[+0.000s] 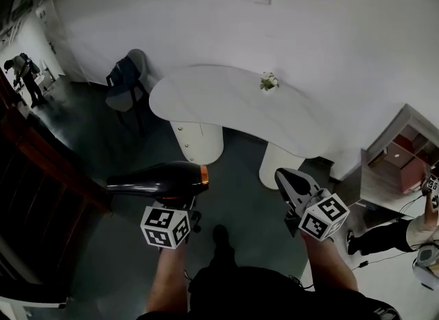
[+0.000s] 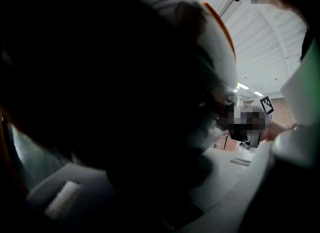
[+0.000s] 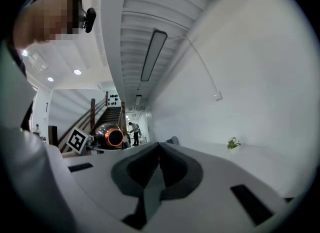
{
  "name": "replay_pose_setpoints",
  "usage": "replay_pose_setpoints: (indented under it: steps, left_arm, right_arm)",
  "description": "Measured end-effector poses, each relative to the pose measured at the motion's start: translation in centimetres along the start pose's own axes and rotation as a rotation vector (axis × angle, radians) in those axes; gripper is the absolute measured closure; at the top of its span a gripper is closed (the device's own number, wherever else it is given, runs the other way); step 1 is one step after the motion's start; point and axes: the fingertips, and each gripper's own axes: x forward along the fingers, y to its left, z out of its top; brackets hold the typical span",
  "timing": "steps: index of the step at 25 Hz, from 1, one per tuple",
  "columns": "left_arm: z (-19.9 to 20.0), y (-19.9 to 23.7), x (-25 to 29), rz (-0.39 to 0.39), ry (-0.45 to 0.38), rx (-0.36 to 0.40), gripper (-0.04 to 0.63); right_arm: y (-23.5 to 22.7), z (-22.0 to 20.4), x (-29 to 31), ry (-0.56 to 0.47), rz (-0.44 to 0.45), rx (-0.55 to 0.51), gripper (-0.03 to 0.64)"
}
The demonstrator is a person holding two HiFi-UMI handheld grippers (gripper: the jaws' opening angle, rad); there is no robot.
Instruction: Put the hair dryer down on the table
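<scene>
In the head view a black hair dryer [image 1: 161, 180] with an orange ring at its nozzle hangs level in the air, well short of the white table [image 1: 219, 116]. My left gripper [image 1: 175, 204] is shut on it from below, with its marker cube nearest me. The dryer's dark body [image 2: 115, 92] fills the left gripper view and hides the jaws. My right gripper [image 1: 283, 175] is held beside it, shut and empty, pointing towards the table. In the right gripper view its jaws [image 3: 159, 148] meet, and the dryer [image 3: 111, 136] shows to the left.
A small potted plant [image 1: 268, 82] stands on the far side of the table. A dark chair [image 1: 127, 82] sits at the table's left end. A wooden stair rail [image 1: 41, 174] runs along the left, and a low shelf [image 1: 401, 154] stands at the right. Dark floor lies below.
</scene>
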Motion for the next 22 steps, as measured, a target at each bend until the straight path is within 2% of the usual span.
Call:
replay_pose_setpoints:
  steps: [5,11,17,22]
  left_arm:
    - [1.2,5.3,6.1,-0.029,0.003,-0.015,0.491]
    - [3.5,10.8,11.8,-0.072,0.002,-0.010,0.491]
    - [5.4,15.0,14.5,-0.099,-0.011,0.001,0.491]
    - [7.4,16.4,15.8,-0.119,-0.031,0.007,0.491]
  right_arm:
    - [-4.6,-0.2,6.8,0.034,-0.056,0.002,0.604]
    - [-8.1,0.4,14.5,0.075,-0.075,-0.005,0.604]
    - [-9.5,2.0,19.7,0.048,-0.090,0.001,0.604]
    - [-10.2,2.5,22.1,0.040,-0.076,0.019,0.604]
